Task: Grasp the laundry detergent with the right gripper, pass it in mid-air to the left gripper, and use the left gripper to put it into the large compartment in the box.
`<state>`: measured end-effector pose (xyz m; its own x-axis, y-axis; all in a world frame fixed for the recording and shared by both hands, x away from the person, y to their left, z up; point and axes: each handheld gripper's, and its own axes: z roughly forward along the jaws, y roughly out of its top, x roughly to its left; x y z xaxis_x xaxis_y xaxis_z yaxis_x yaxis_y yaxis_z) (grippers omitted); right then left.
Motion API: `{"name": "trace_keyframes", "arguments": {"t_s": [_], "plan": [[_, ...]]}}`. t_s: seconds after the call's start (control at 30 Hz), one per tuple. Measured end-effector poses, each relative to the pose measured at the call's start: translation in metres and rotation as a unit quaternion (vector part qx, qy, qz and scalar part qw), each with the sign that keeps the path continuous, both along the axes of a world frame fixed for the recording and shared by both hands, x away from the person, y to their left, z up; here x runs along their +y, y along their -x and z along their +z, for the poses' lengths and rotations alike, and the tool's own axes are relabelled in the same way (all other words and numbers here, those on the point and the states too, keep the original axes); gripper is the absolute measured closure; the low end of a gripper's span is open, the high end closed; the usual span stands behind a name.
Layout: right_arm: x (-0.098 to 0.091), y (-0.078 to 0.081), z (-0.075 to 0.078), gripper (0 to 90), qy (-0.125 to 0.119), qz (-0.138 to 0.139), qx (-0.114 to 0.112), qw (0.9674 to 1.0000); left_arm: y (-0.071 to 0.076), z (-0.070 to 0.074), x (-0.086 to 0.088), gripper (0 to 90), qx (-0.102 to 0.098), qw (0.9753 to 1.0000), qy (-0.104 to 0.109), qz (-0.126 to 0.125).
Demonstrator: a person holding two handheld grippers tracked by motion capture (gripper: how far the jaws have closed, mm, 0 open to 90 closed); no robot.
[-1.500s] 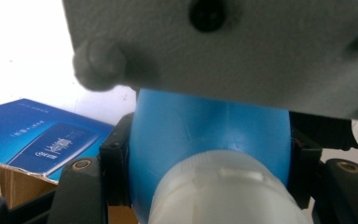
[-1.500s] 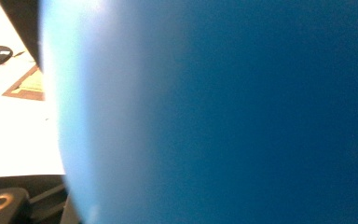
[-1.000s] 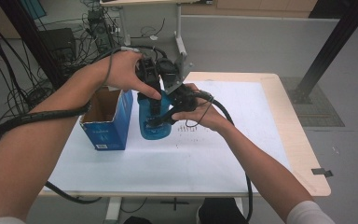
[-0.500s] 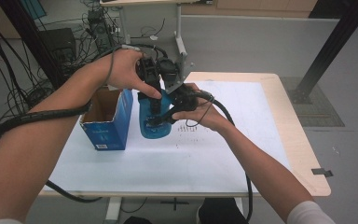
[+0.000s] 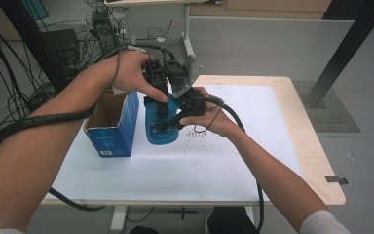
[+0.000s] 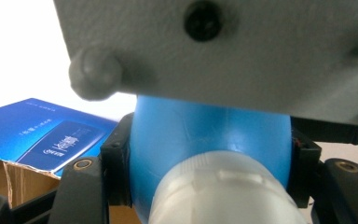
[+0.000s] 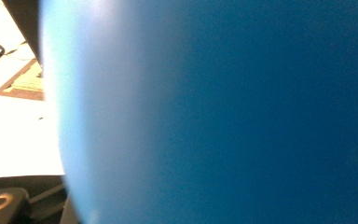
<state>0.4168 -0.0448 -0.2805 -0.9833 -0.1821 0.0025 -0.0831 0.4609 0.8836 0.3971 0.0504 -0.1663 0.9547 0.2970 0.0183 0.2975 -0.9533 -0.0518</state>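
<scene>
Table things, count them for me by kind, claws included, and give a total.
Blue bottle: 1
Blue cardboard box: 1
White sheet on the table: 1
Claws, left claw and right claw, both shut on the bottle: 2
Total: 5

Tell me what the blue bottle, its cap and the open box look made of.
Bottle: likely plastic, smooth, semi-gloss; soft highlights, faint scuffs.
Cap: translucent whitish plastic, probably; cloudy, with a moulded ridge.
Box: cardboard, glossy blue print outside, raw brown inside at the open flaps.
</scene>
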Motion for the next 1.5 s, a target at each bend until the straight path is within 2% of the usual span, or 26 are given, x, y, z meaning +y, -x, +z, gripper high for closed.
{"name": "trace_keyframes", "arguments": {"t_s": [0.03, 0.17, 0.37, 0.43, 0.9, 0.97, 1.0, 1.5], "plan": [[0.0003, 0.0007, 0.0, 43.7, 0.0, -0.001, 0.001, 1.0, -0.0002, 0.0006, -0.0006, 37.2, 0.002, 1.0, -0.005, -0.001], [0.0, 0.0005, 0.0, 43.7, -0.002, -0.002, -0.001, 1.0, 0.001, 0.0002, -0.0006, 37.2, -0.002, 1.0, 0.0, 0.001], [-0.0002, 0.0011, -0.0003, 43.7, -0.005, -0.004, -0.001, 1.0, 0.002, 0.0003, -0.0018, 37.1, -0.007, 1.0, -0.003, 0.001], [-0.0004, 0.0015, -0.0014, 43.7, -0.008, -0.004, -0.001, 1.0, 0.0017, 0.0006, -0.0026, 37.1, -0.004, 0.9999, -0.01, -0.002], [-0.0004, 0.0019, -0.0034, 43.3, -0.005, -0.003, 0.001, 1.0, 0.0015, -0.0025, -0.0017, 37.4, -0.001, 1.0, -0.004, 0.002], [-0.0007, 0.0016, -0.0036, 43.2, -0.004, -0.002, 0.002, 1.0, 0.0008, -0.0018, -0.0022, 37.4, 0.003, 1.0, -0.009, 0.0], [-0.0007, 0.0014, -0.0037, 43.2, -0.004, -0.001, 0.002, 1.0, 0.001, -0.003, -0.0018, 37.4, 0.001, 1.0, -0.004, 0.001], [-0.0015, 0.001, -0.0043, 42.8, 0.0, -0.002, 0.002, 1.0, 0.0009, -0.0038, -0.0023, 37.5, 0.001, 1.0, -0.004, 0.001]]}}
